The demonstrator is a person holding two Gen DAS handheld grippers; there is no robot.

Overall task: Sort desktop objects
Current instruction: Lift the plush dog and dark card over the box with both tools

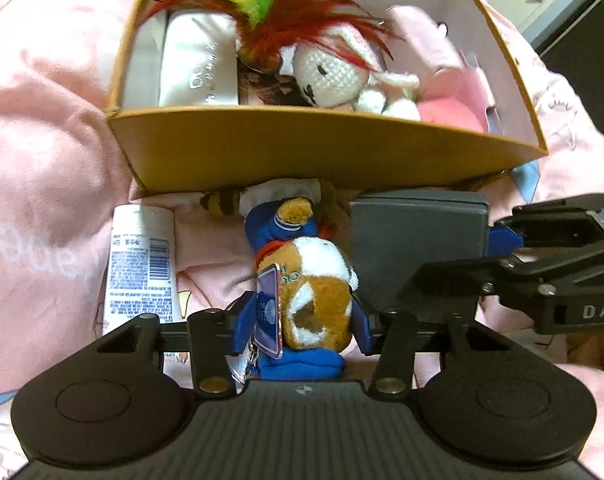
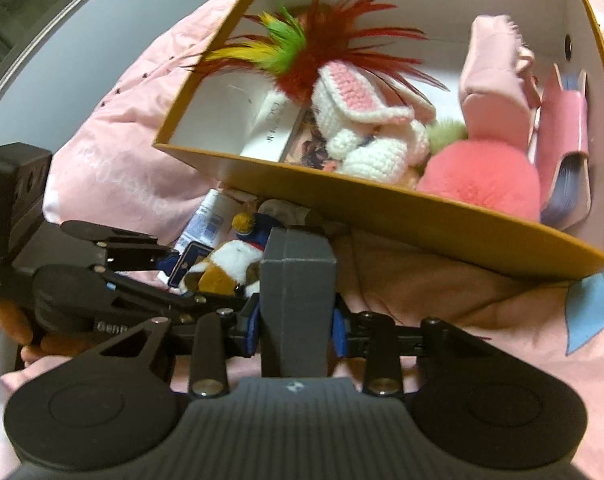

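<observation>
Left tongs [image 1: 302, 328] pinch plush toy [image 1: 314, 280] — right tongs [image 2: 296, 330] clamp grey box [image 2: 298, 292]

Dim warm indoor light, slight blur, strong fisheye bending at edges.

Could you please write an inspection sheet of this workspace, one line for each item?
Surface: pink cloth, wrinkled.
Job's things: plush toy and grey box outside the open cardboard box; white tube lies beside the toy.
Clutter: cardboard box already holds feather toy, crochet rabbit, pink pompom.
Grippers: left tool shut on plush toy; right tool shut on grey box.
Cables: nothing seen.
Surroundings: grey wall.
</observation>
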